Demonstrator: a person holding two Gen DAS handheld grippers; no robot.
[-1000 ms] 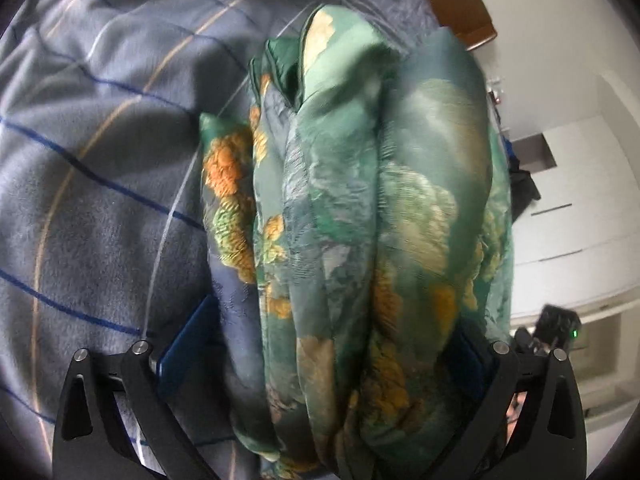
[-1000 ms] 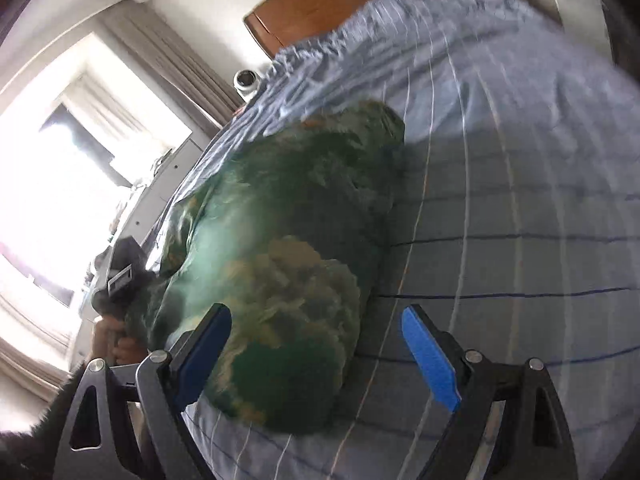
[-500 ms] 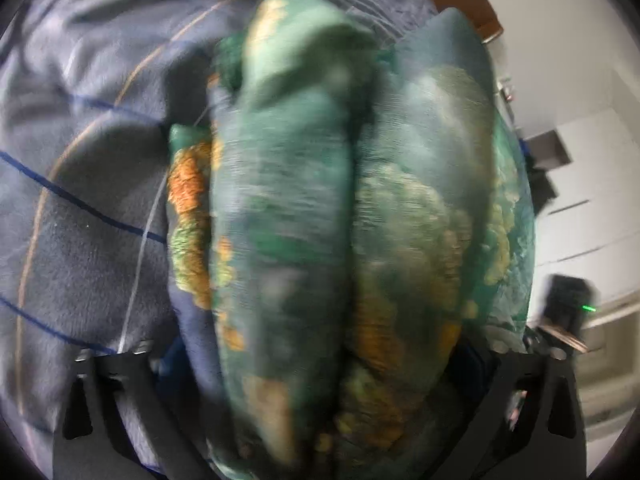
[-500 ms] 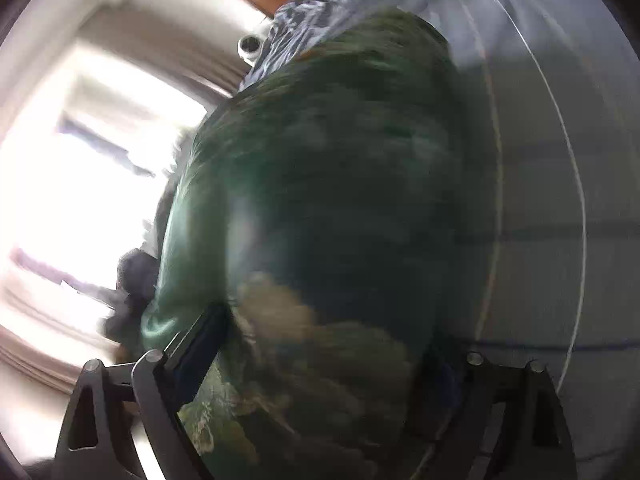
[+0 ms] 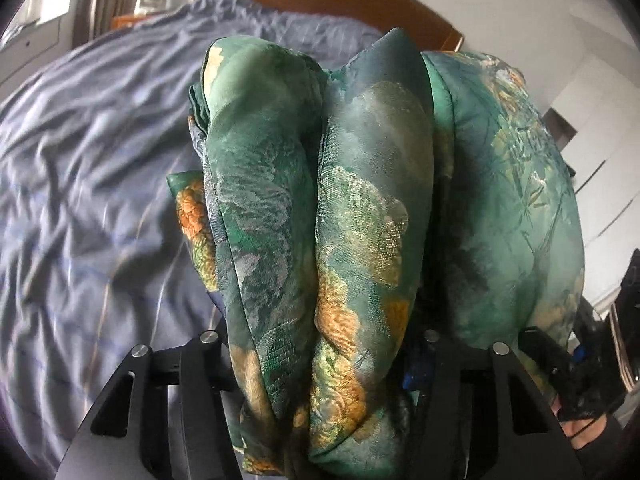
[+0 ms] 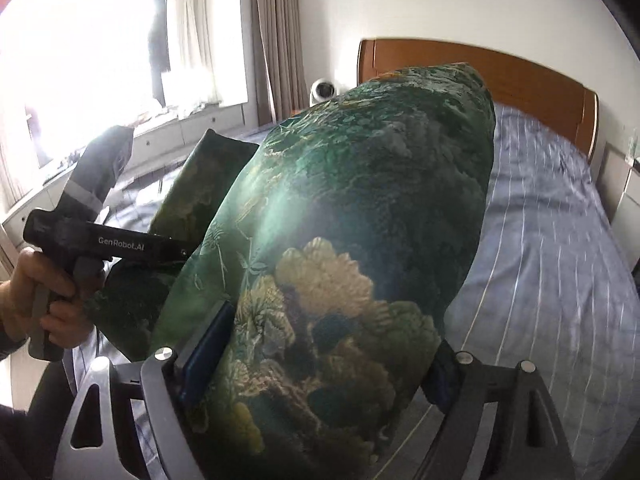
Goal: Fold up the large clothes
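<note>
A thick folded green garment with orange and cream floral print (image 5: pixel 360 216) is held up off the bed. My left gripper (image 5: pixel 320 344) is shut on its folded layers, which bulge between and over the jaws. In the right wrist view the same bundle (image 6: pixel 360 208) fills the middle, and my right gripper (image 6: pixel 316 344) is shut on its near end, one blue pad (image 6: pixel 208 348) pressed against the cloth. The left gripper's black handle (image 6: pixel 104 244) shows at the left of that view, behind the bundle.
A bed with a grey-blue striped cover (image 5: pixel 88 184) lies below, also in the right wrist view (image 6: pixel 552 240). A wooden headboard (image 6: pixel 500 76) stands at the far end. A small white camera (image 6: pixel 324 90) sits beside it. A window with curtains (image 6: pixel 168 48) is on the left.
The right gripper moved onto the bundle and shut on it. Both grippers have lifted the bundle off the bed and tipped it toward the headboard.
</note>
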